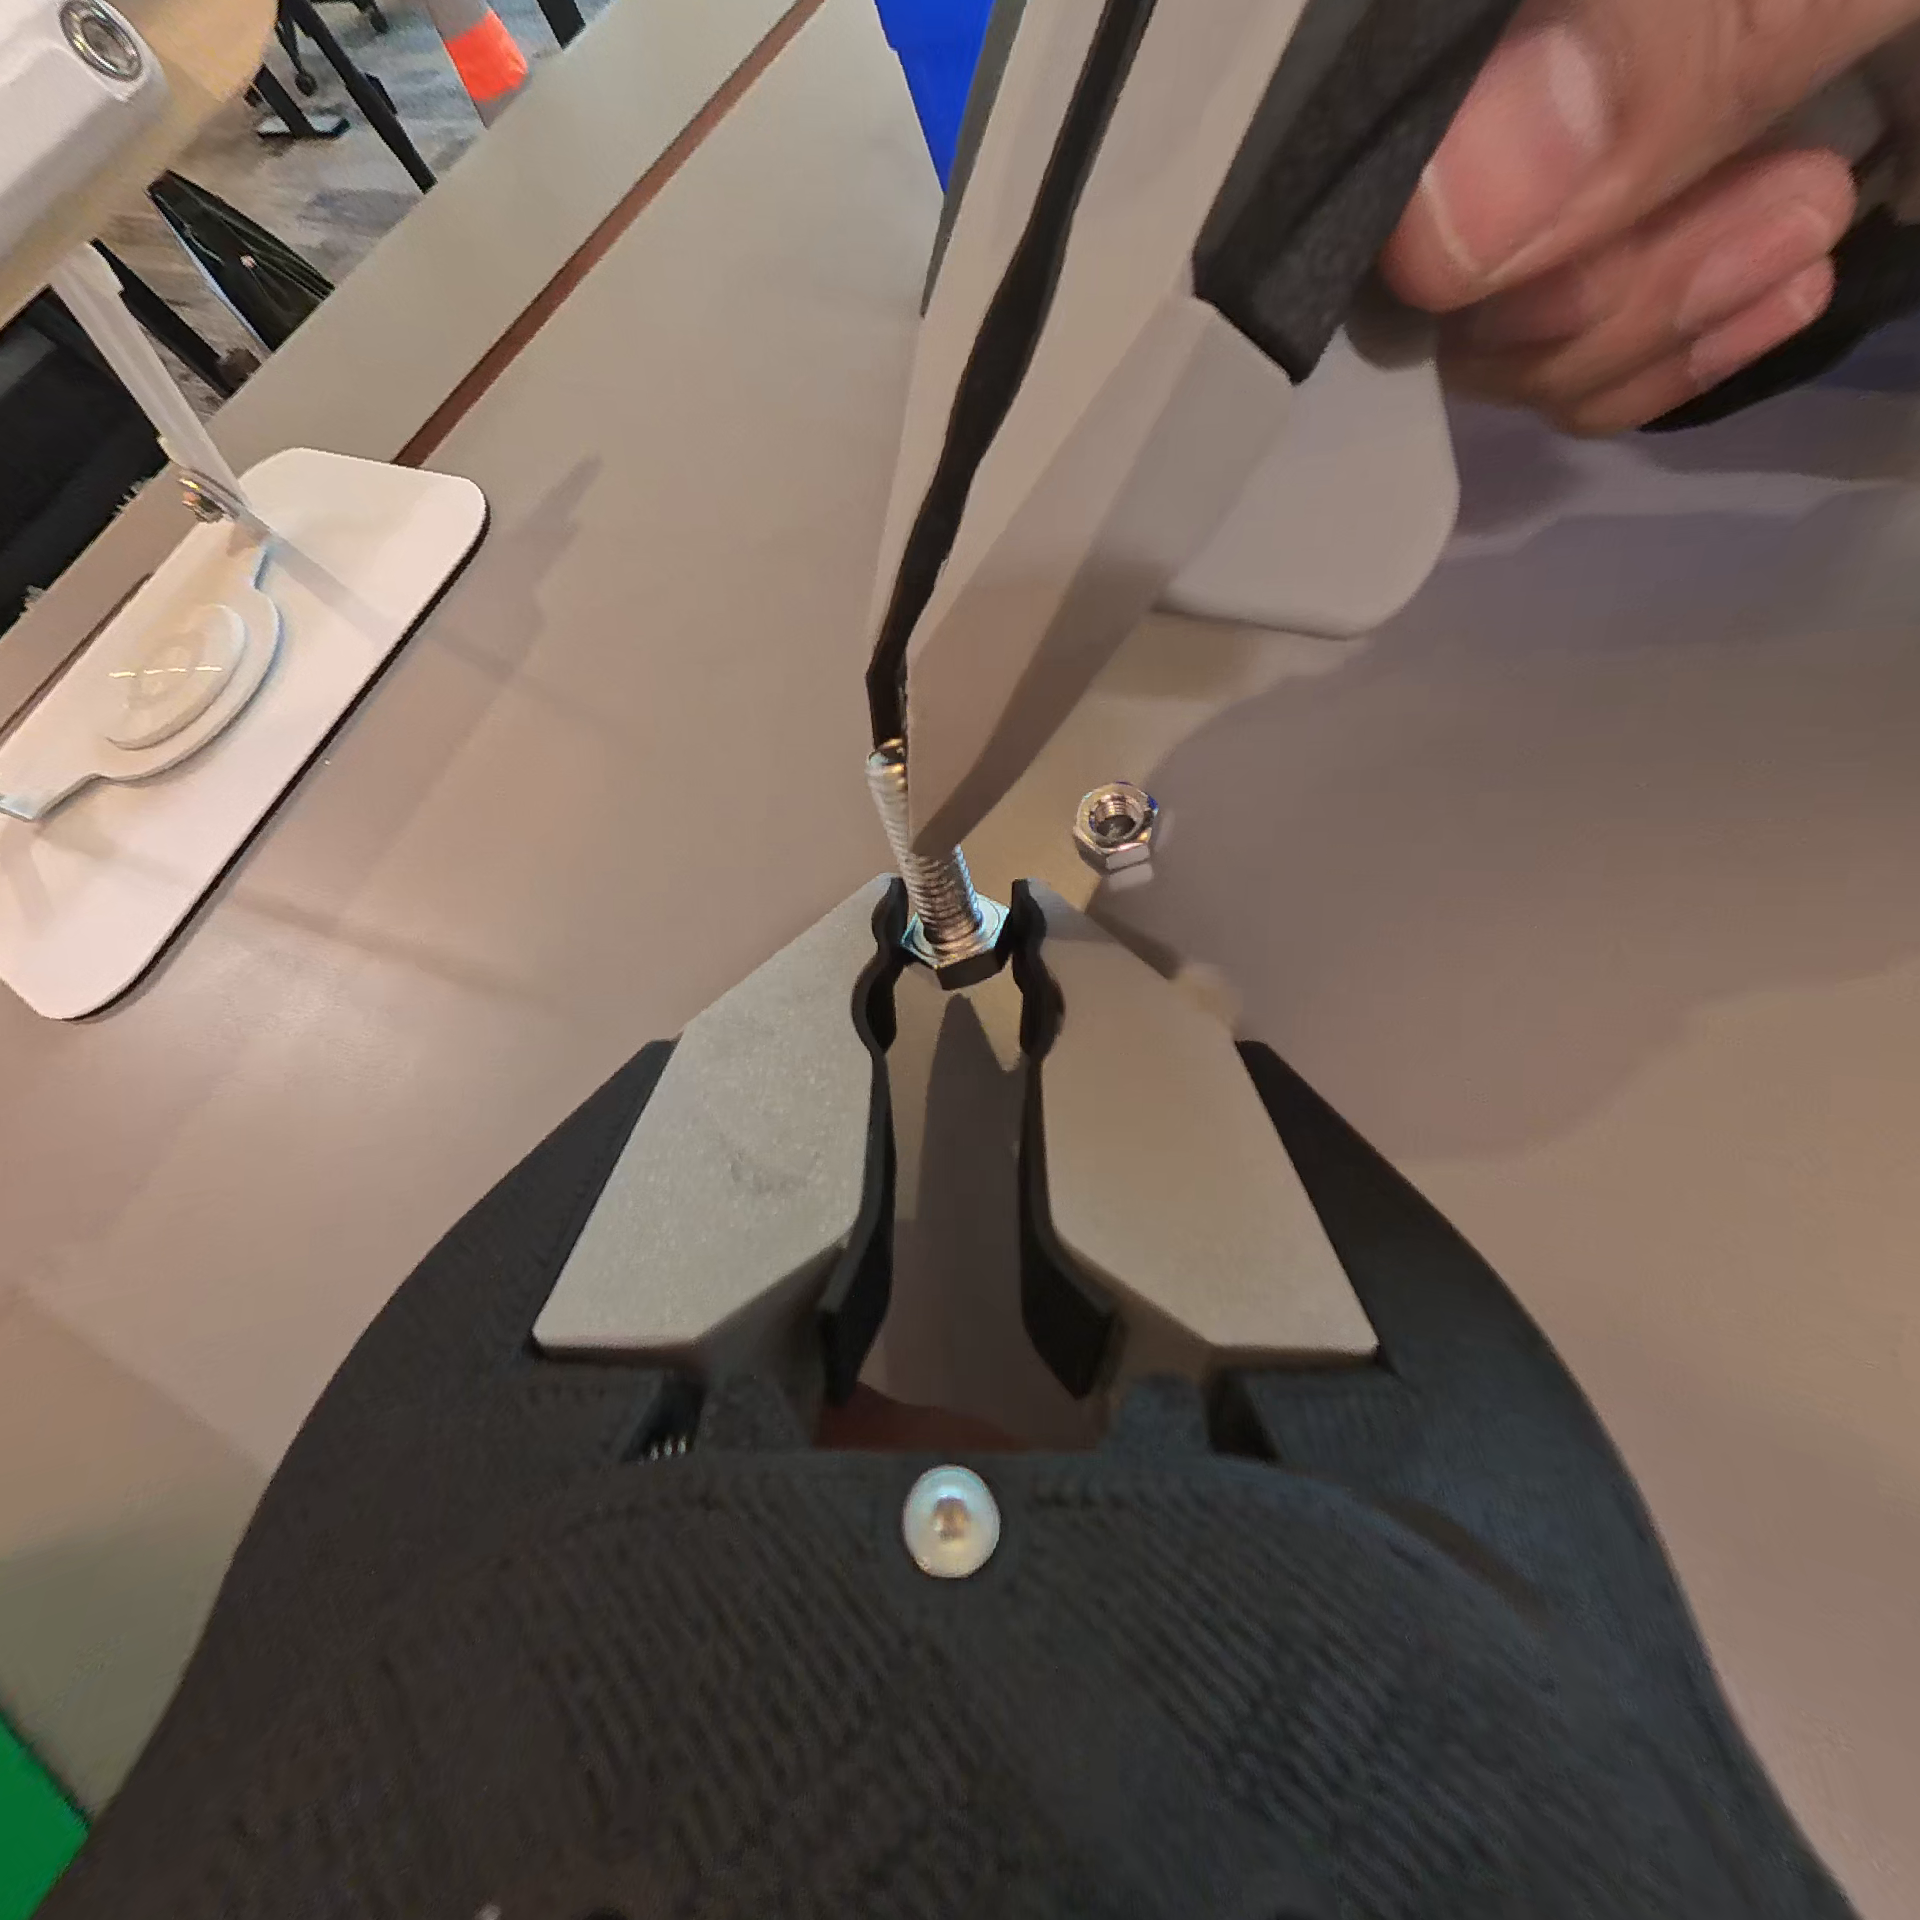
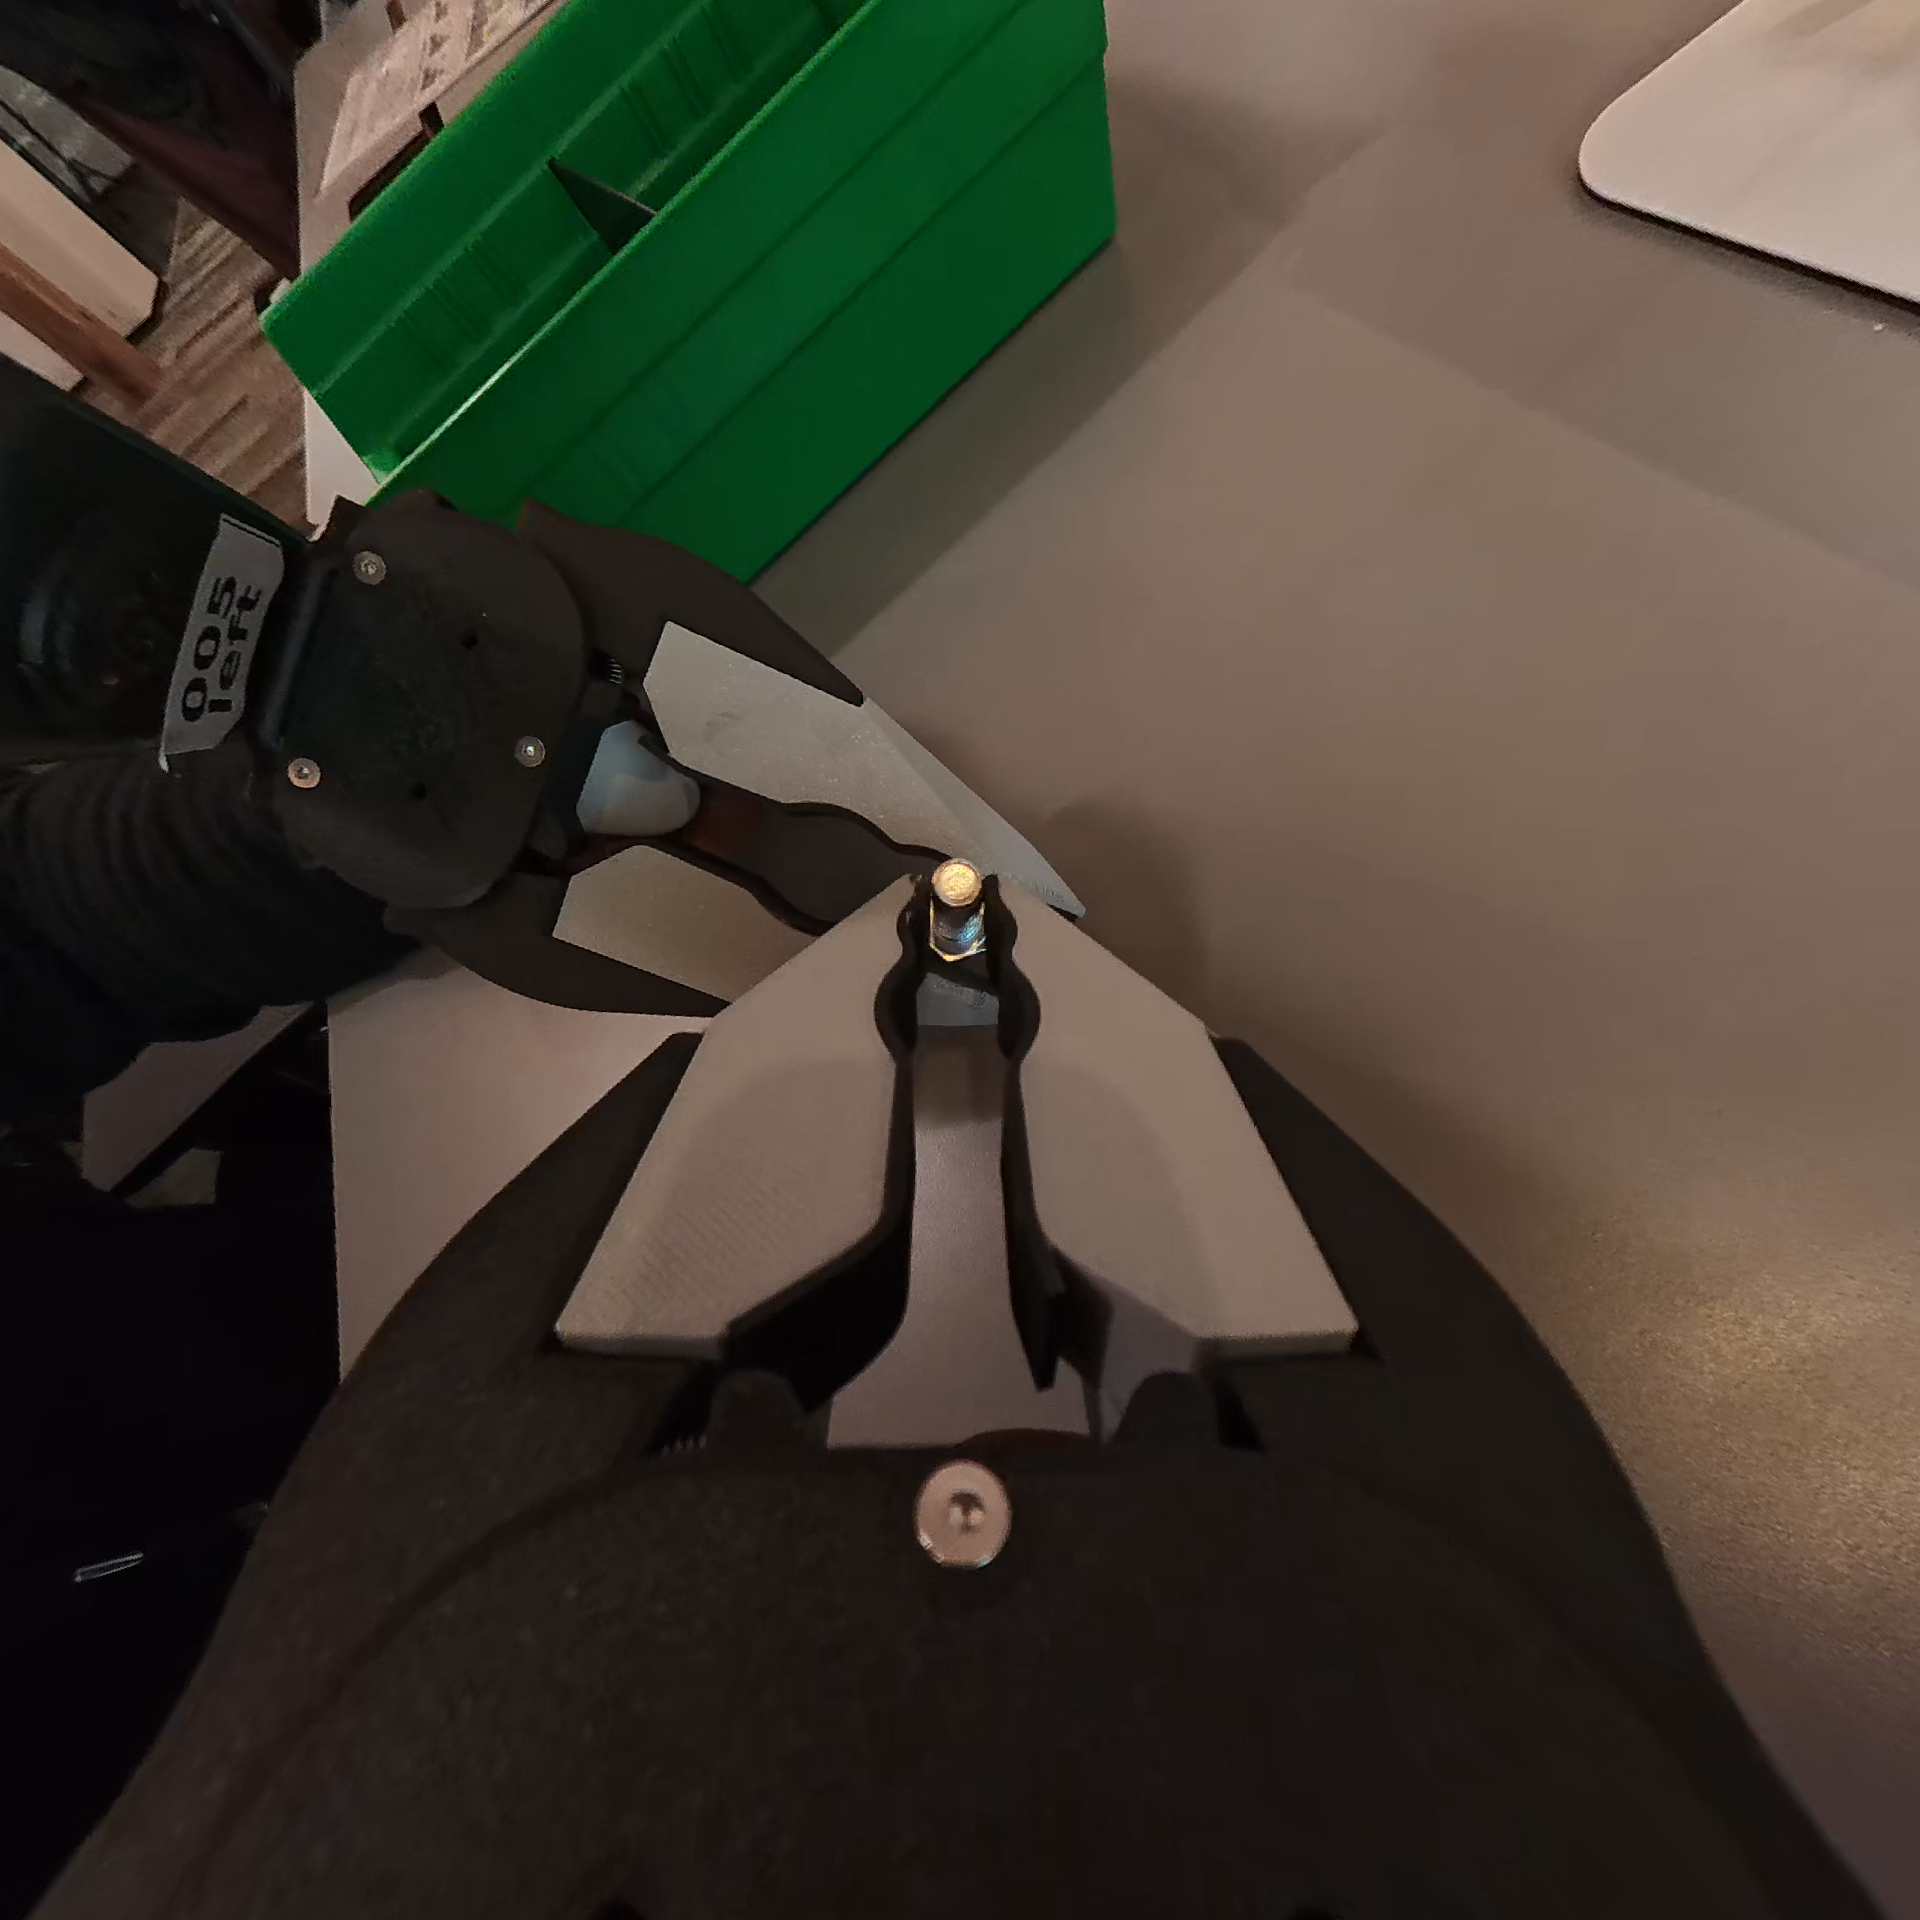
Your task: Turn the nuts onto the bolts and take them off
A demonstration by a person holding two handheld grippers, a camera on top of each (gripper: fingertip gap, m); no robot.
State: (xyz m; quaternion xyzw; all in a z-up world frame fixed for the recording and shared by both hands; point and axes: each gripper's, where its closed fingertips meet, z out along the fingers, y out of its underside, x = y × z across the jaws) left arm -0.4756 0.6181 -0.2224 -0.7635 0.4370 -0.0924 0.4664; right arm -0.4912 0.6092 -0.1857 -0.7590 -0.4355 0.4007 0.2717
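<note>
While I had the left gripper (image 1: 954, 940) closed on a nut (image 1: 954, 948) at the very tips of its fingers, the bolt (image 1: 925, 862) rose out of that nut toward the right gripper (image 1: 902, 764), whose fingers came down from above and pinched the far end of the threaded shank. I judged the split was deliberate: one tool kept the nut from spinning while the other could turn the bolt, so the threads would run instead of both parts rotating together. In the right wrist view I looked almost straight down the bolt (image 2: 956, 909), with its flat end bright between my right gripper (image 2: 956, 914) tips, which were shut on it. The left gripper (image 2: 790, 821) came in from the side there, its tips hidden behind my own fingers, so I couldn't tell from that view how deep the nut sat. A second nut (image 1: 1114, 831) lay loose on the grey table (image 1: 1558, 1143), just beside the work, apart from both tools; I took it as waiting its turn. A green bin (image 2: 727, 312) stood farther back and a white stand base (image 1: 208, 727) off to the side. Whether the nut was going on or coming off, I couldn't say.
</note>
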